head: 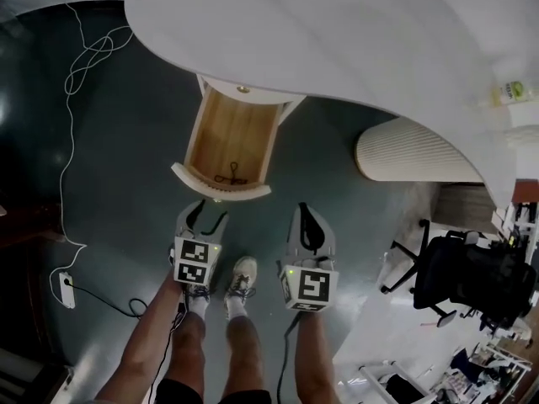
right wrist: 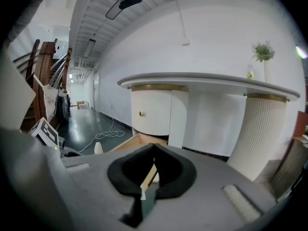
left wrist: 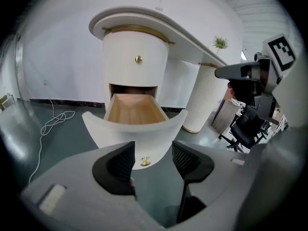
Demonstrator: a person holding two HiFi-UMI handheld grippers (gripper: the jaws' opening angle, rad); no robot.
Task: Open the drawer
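The lower drawer (head: 229, 137) of the white curved desk (head: 337, 32) stands pulled out, its bare wooden inside showing, with a small black object (head: 233, 175) near its front. Its curved white front (left wrist: 139, 131) carries a brass knob (left wrist: 145, 162). My left gripper (head: 206, 217) hovers just short of that front, open, with nothing between its jaws (left wrist: 153, 160); the knob shows through the gap, farther off. My right gripper (head: 307, 225) hangs to the right of the drawer, its tips together (right wrist: 154, 148) and empty. The upper drawer (left wrist: 137, 57) is closed.
A ribbed white column (head: 413, 150) holds up the desk at the right. A black office chair (head: 472, 276) stands farther right. A white cable (head: 84, 57) and a power strip (head: 66, 289) lie on the dark floor at the left. The person's legs and shoes (head: 240, 280) are below the grippers.
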